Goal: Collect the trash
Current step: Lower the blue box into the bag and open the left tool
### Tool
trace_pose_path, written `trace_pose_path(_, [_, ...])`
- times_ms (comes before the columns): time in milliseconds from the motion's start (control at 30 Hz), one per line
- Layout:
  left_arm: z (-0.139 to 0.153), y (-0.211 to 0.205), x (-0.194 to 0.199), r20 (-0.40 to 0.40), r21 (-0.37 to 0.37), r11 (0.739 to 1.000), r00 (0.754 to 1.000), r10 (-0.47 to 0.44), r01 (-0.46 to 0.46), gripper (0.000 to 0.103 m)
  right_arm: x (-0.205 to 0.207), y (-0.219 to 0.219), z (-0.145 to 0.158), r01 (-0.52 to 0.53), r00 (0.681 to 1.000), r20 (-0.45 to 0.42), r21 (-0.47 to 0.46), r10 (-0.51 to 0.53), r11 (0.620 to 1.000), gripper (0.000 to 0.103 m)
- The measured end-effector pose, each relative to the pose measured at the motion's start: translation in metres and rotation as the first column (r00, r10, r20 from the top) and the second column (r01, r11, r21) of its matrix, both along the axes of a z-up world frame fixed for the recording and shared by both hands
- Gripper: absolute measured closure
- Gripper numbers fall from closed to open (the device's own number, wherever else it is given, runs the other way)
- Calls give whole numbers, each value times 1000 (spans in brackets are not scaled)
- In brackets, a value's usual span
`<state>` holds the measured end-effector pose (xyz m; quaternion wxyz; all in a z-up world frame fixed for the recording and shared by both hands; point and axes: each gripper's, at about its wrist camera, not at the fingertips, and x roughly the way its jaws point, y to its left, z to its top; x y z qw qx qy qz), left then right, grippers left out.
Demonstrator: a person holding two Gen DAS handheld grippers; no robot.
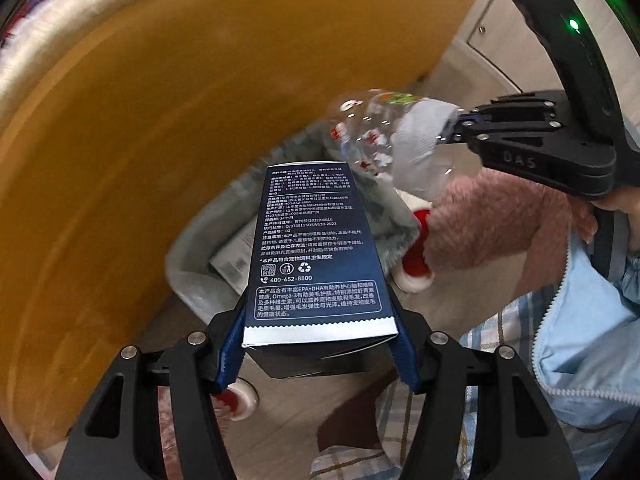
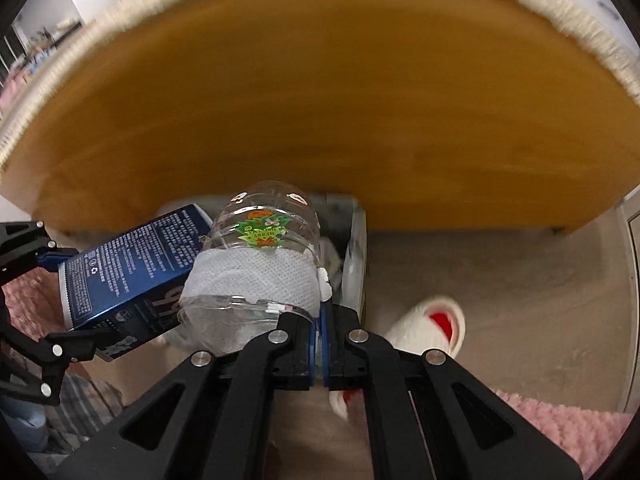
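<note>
Left gripper (image 1: 320, 344) clamps dark blue printed cardboard box (image 1: 316, 248) across its stiff end. Right gripper (image 2: 319, 344) pinches thin, crushable clear plastic container (image 2: 256, 276) rim; light, slippery.

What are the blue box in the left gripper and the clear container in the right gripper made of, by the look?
Blue box: printed paperboard, likely; slightly glossy, with flat panels, sharp folded edges and a white serrated glue flap.

Clear container: thin transparent plastic, probably; ribbed, with glints and a green sticker. White dimpled nonwoven-looking wipe or tissue is stuffed inside.
</note>
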<state>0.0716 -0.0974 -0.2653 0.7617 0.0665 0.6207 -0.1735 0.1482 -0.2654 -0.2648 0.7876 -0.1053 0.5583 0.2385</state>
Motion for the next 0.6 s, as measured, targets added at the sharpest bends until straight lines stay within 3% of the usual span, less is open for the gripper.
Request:
trace_pose_path(267, [-57,6,29,-218,-86,993,974,59,-80,45,7,5,-37,-66,992,-116,-123,51,990,101])
trace_pose_path(600, [-119,17,58,-463,-156,935,860,216,-319,45,15,21,-76,-154,960,-265,-216,94,964,101])
